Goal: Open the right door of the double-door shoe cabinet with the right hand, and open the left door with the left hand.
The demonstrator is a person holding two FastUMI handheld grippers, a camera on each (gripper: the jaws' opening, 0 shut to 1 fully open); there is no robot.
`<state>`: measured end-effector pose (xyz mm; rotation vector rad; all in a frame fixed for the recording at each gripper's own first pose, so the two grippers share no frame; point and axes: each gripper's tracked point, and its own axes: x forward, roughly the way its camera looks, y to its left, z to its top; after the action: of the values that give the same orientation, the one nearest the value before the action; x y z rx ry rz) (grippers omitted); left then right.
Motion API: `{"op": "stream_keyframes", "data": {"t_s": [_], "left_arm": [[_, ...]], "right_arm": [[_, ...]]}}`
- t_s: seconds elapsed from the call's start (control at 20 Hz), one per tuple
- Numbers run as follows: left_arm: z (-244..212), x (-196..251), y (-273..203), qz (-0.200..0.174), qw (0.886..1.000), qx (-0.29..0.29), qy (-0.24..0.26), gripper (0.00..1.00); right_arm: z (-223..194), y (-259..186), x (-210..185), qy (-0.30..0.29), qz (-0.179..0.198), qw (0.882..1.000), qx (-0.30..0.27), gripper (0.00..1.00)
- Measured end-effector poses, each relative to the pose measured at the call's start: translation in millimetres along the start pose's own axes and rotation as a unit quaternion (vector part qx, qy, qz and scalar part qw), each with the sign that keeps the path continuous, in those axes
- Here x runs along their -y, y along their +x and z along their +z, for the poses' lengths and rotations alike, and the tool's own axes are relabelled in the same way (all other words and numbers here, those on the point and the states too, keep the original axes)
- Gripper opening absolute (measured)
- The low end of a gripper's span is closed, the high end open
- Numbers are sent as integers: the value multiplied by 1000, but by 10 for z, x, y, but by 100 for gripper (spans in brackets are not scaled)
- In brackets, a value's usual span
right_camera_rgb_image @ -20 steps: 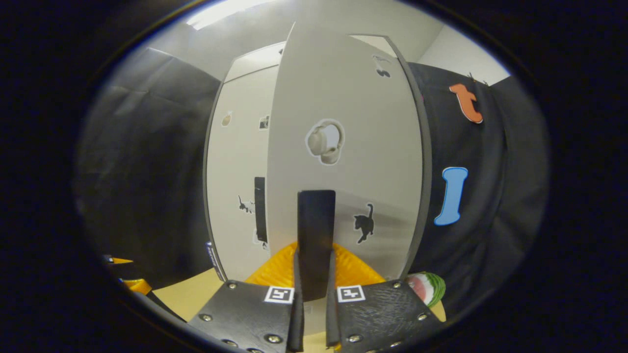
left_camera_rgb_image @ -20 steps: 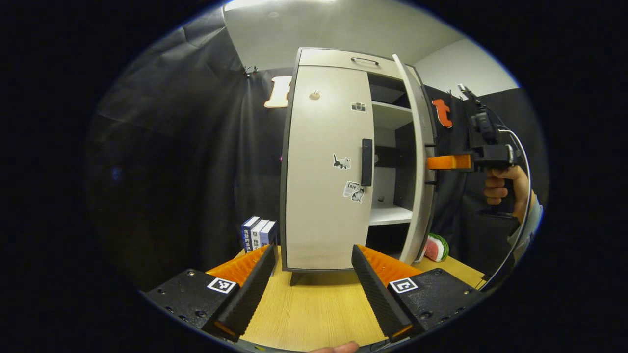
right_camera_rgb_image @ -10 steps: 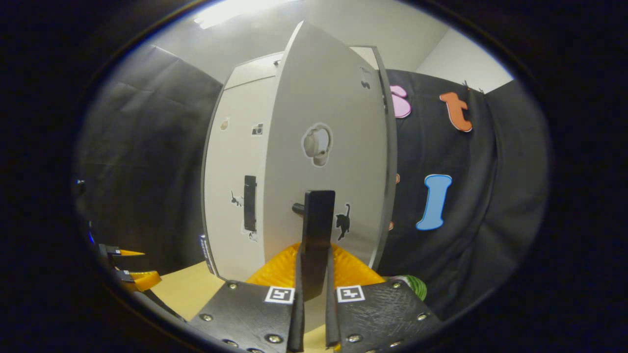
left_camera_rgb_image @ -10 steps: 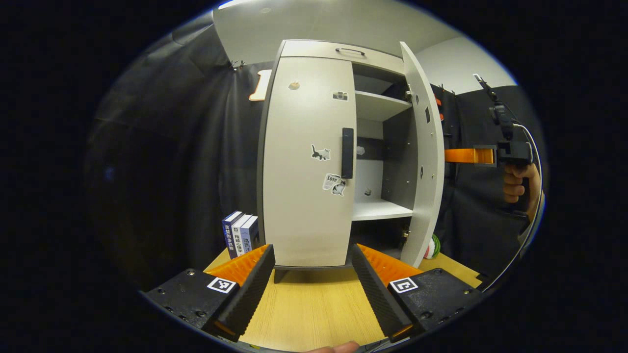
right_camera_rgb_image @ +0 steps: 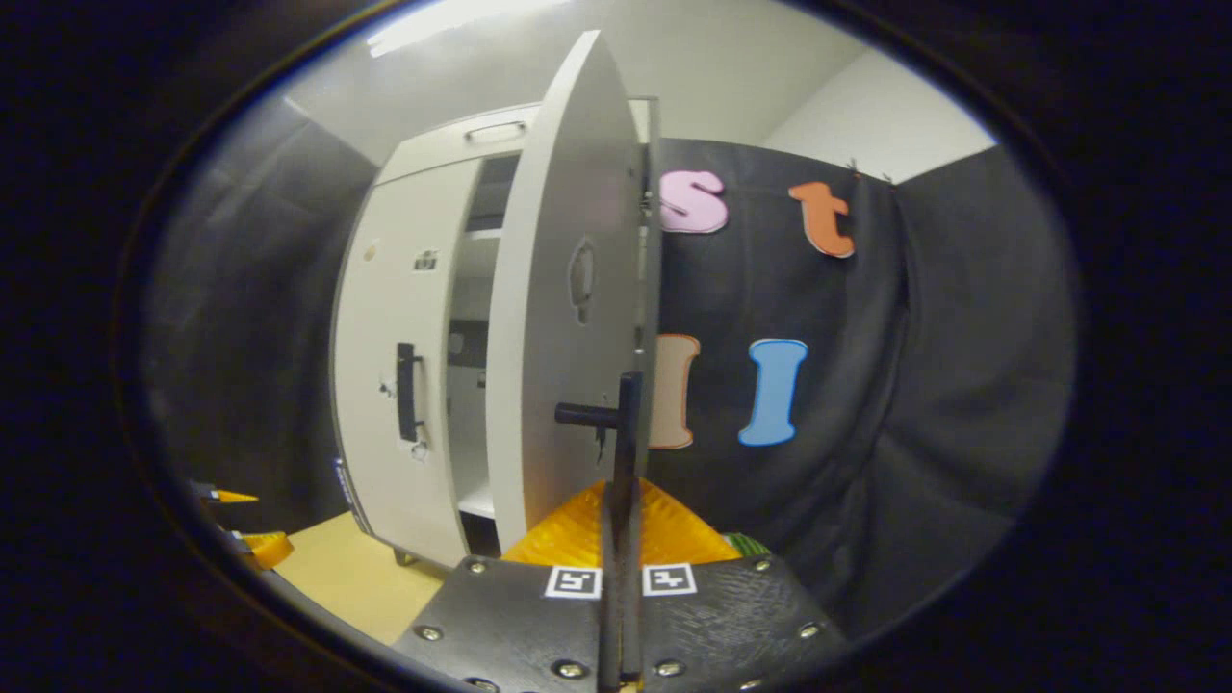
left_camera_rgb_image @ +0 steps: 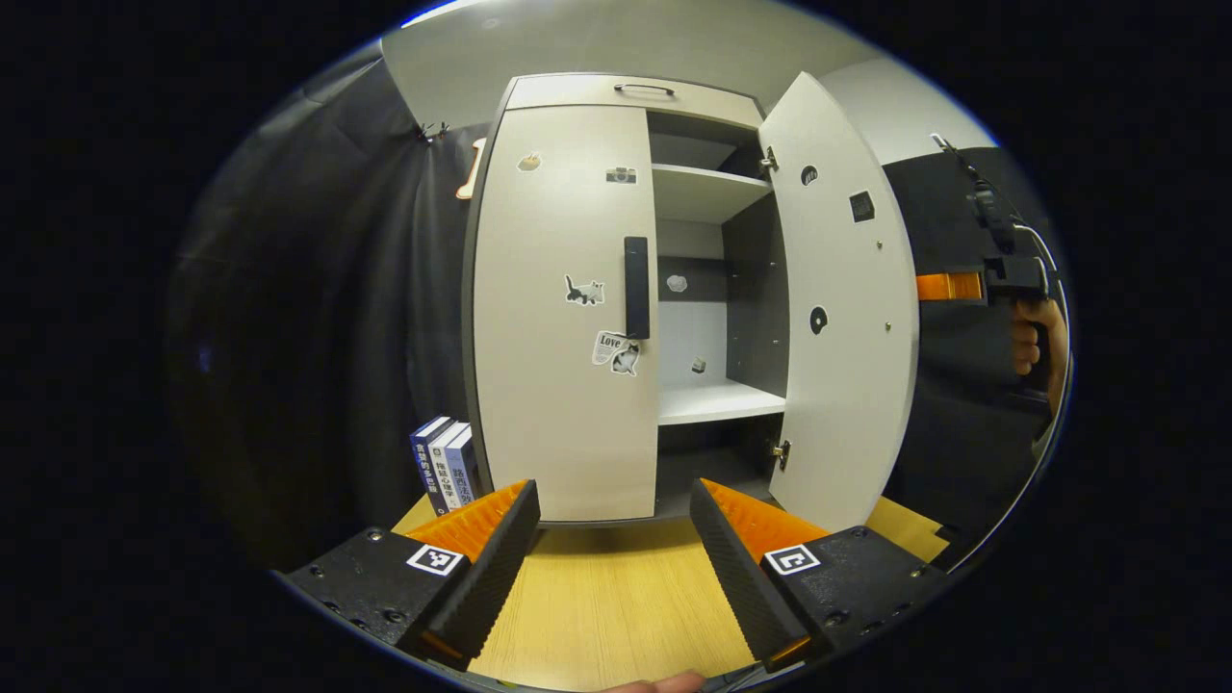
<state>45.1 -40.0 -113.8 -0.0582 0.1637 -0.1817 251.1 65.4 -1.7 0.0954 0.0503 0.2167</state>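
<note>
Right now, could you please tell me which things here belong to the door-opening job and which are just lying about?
Job: right door, its handle in the right tool; left door, its handle; open left tool.
Lying about: books, stickers, table.

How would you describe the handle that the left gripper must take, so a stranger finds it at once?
Find the pale cabinet on the wooden table. Its left door is shut; the left door handle is the dark upright bar at that door's inner edge, between a cat sticker and the open shelves.
</note>
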Motion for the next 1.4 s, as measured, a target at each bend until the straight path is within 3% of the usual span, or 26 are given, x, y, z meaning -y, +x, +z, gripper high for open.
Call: {"op": "stream_keyframes", "data": {"t_s": [0.05,0.15,0.2,0.4,0.7,1.05,1.25,1.4], "left_arm": [[-9,10,14,0,1000,-1,2,98],[-30,-5,59,3,1000,-5,3,98],[-42,6,86,6,1000,-8,4,97],[-48,-55,107,20,1000,-8,-1,98],[-26,-125,154,27,1000,-4,-4,98],[224,-217,443,27,1000,9,-9,97],[398,-220,632,25,999,24,-8,97],[550,-164,749,18,999,31,-6,98]], "right_arm": [[-26,26,118,4,-13,1000,-1,1],[-98,-45,-40,48,47,998,-20,1],[-138,-58,-36,50,48,997,-28,1],[-172,-85,107,13,40,999,-18,1],[-179,-84,41,29,51,998,-5,1],[-150,-434,27,50,18,998,31,4],[-166,-868,48,36,-26,998,48,93],[-254,-1105,-230,62,3,997,48,100]]}}
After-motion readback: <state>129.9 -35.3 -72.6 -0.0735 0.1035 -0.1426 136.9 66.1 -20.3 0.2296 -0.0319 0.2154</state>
